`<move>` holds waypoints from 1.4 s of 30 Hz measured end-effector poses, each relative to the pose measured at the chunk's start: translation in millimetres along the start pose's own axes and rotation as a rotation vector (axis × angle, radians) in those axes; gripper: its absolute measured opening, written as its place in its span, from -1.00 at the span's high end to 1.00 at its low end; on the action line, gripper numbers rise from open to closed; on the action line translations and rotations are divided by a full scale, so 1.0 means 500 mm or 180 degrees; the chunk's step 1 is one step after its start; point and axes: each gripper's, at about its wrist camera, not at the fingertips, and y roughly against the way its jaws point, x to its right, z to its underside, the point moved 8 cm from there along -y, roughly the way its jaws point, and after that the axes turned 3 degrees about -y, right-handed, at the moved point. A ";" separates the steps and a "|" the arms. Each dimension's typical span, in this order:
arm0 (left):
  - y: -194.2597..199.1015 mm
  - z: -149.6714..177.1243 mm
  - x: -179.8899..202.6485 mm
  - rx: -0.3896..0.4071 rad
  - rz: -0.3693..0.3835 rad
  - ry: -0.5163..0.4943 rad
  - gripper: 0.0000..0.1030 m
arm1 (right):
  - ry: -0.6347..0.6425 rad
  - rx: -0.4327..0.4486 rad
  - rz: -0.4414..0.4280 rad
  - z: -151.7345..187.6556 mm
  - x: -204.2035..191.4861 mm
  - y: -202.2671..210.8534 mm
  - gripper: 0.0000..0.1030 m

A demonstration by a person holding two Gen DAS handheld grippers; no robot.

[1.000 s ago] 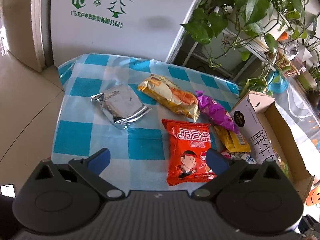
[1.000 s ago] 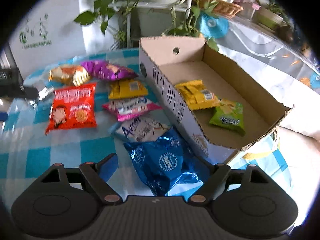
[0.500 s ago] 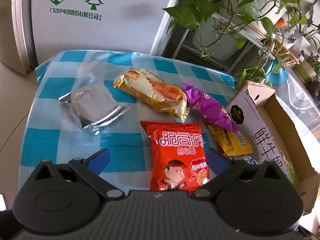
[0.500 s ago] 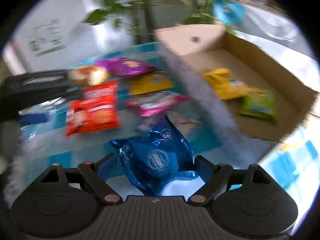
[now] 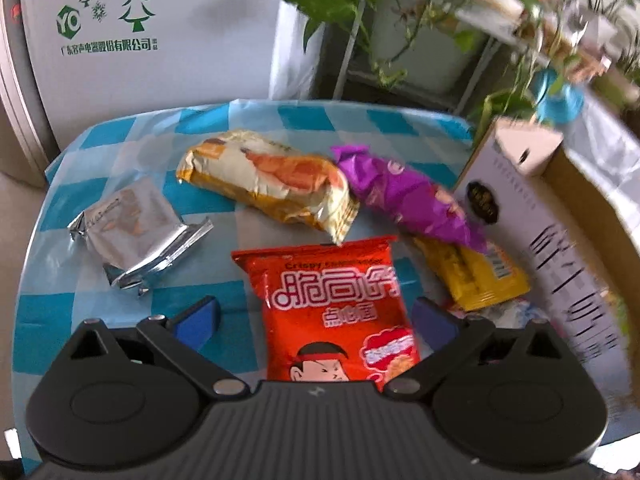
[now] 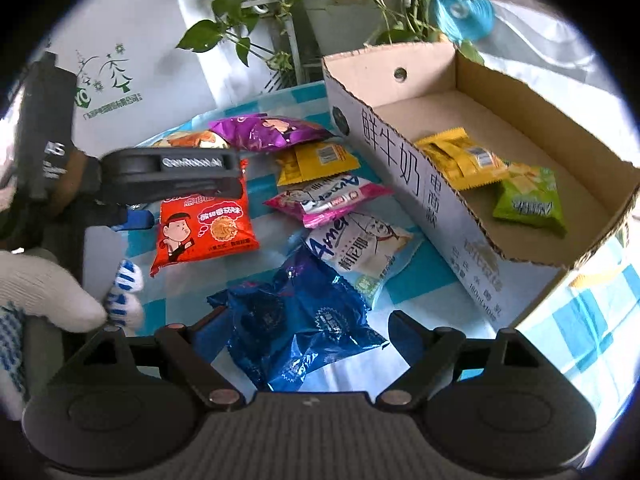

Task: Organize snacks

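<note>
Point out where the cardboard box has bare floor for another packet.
The cardboard box has bare floor at its far end, behind the yellow packet. The near end is crowded by that and the green packet.

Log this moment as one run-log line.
left tongs: open over red packet | right tongs: open around blue packet | box: two packets

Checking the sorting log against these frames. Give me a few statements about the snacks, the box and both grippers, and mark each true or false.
1. The cardboard box holds two packets. True: a yellow packet and a green packet.
2. The right gripper is shut on the blue packet. False: its fingers stand open on either side of it.
3. The red packet lies between the left gripper fingers. True.
4. The purple packet is inside the box. False: it lies on the checked cloth beside the box.
</note>
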 end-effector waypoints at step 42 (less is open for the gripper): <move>0.031 0.056 -0.069 0.0033 -0.0326 -0.0315 -1.00 | -0.0035 -0.0138 0.0089 0.010 -0.017 -0.063 -0.99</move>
